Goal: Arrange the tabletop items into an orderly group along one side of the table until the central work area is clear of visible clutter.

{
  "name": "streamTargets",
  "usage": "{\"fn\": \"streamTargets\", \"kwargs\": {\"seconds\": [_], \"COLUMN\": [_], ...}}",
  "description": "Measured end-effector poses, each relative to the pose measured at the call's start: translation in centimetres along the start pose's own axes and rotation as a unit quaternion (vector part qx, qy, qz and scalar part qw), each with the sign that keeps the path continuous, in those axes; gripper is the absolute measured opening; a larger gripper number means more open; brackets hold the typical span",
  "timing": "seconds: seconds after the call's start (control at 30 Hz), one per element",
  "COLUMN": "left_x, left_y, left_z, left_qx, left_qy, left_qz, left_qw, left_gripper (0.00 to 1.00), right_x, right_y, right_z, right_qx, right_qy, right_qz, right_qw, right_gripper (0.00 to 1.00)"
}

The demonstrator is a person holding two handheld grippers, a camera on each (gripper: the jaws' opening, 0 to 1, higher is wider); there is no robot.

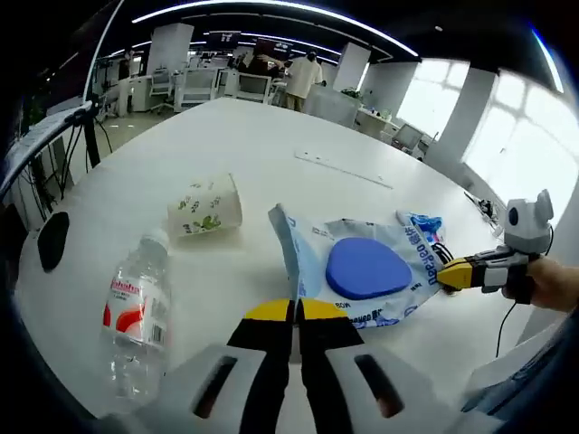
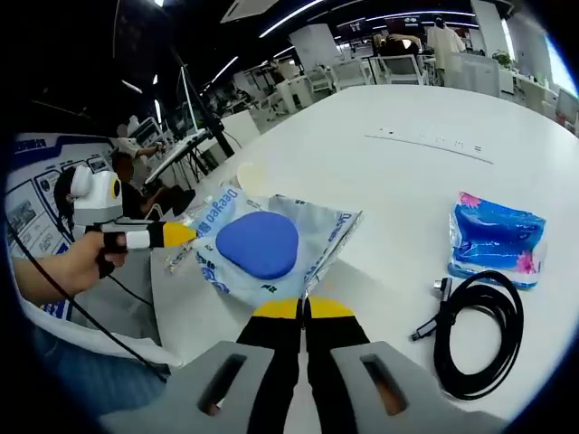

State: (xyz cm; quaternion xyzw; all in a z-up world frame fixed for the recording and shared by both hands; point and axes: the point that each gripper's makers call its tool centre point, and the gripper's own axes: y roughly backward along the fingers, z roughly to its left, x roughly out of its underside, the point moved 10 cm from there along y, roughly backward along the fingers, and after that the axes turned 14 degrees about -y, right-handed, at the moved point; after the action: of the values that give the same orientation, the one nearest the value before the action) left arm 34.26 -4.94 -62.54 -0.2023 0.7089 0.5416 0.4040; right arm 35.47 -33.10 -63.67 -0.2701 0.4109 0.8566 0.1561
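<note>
On the white table [image 1: 271, 145], the biggest loose thing is a printed plastic bag [image 1: 398, 237] with a rounded blue pad [image 1: 366, 268] lying flat inside it. Everything else is best placed from that bag.

In the left gripper view, a clear water bottle [image 1: 136, 316] lies on its side well out from one end of the bag, with its cap toward a tipped-over paper cup [image 1: 205, 206] nearer the bag. In the right gripper view, a blue tissue pack [image 2: 496, 237] sits apart from the bag's other end. A coiled black cable [image 2: 475, 334] lies just beside the pack. A thin pale strip [image 1: 344, 169] lies beyond the bag, toward the far side of the table.

The bag lies stretched crosswise between the two tools, and the coming move depends on that. The left tool [image 1: 296, 312] has its jaws closed together, with the yellow tips right at one edge of the bag, where the film stands up a little. The right tool [image 2: 304, 309] is likewise closed at the opposite edge. Each looks to me to have the film pinched, though the bite itself is too small to be sure of.

With the bag spanning both tools, neither one is nearer. I judge it would have to be carried by both tools together toward one side, or the pad could slide inside it.
</note>
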Motion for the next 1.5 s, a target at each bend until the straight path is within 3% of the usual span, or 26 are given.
{"fn": "streamTargets", "kwargs": {"seconds": [0.27,0.63,1.5], "left_x": [-3.5,-6.4,-7.7], "left_y": [-1.9,-4.2,-11.4], "left_z": [0.3,-0.3,-0.6], "left_qx": [0.022,0.038,0.057], "left_qy": [-0.032,-0.036,-0.03], "left_qz": [-0.017,-0.025,0.013], "left_qw": [0.9991,0.9983,0.9978], "left_gripper": [0.0,0.0,0.0], "right_x": [-2.3,-5.2,-6.7], "right_y": [0.2,-0.3,-3.2], "right_z": [-1.0,-2.6,-7.9], "right_qx": [0.008,0.025,0.067], "right_qy": [-0.01,-0.006,-0.047], "right_qz": [-0.028,-0.042,-0.032], "right_qw": [0.9995,0.9988,0.9962], "right_gripper": [0.0,0.0,0.0]}}
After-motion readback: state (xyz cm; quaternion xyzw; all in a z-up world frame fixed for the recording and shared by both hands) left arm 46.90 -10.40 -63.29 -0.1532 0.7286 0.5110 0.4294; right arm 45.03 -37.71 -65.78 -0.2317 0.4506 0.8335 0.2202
